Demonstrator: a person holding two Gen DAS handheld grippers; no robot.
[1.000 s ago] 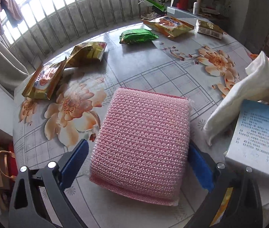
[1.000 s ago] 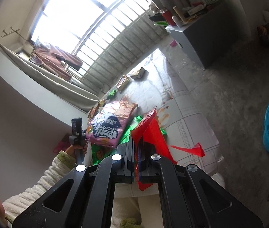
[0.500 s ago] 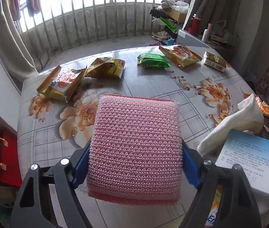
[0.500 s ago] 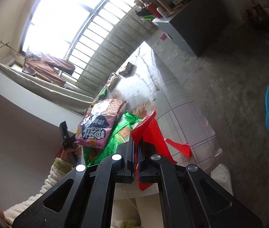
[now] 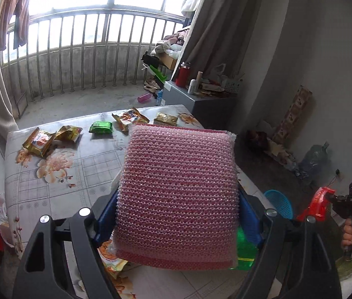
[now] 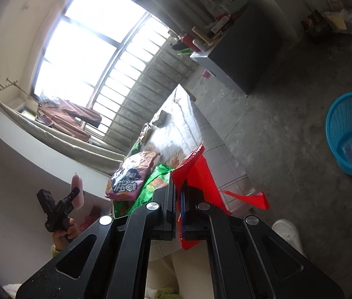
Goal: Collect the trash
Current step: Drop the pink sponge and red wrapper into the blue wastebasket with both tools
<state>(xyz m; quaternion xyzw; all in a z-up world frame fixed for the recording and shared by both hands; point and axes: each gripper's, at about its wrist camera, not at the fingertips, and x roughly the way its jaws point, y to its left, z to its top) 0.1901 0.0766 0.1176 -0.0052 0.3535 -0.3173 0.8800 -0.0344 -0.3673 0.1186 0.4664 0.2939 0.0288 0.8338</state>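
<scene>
Both grippers loaded, basket ahead

My left gripper (image 5: 177,214) clamps the pink sponge (image 5: 178,196); my right gripper (image 6: 178,194) pinches a red wrapper (image 6: 196,172), nearer the blue basket (image 6: 350,134) on the floor off the counter's (image 5: 59,174) right edge.

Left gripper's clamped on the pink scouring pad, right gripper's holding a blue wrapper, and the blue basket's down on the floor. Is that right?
Not quite: the wrapper pinched in the shut right gripper is red, not blue, as the right wrist view shows. The left gripper does grip the pink scouring pad, and the blue basket stands on the floor.
</scene>
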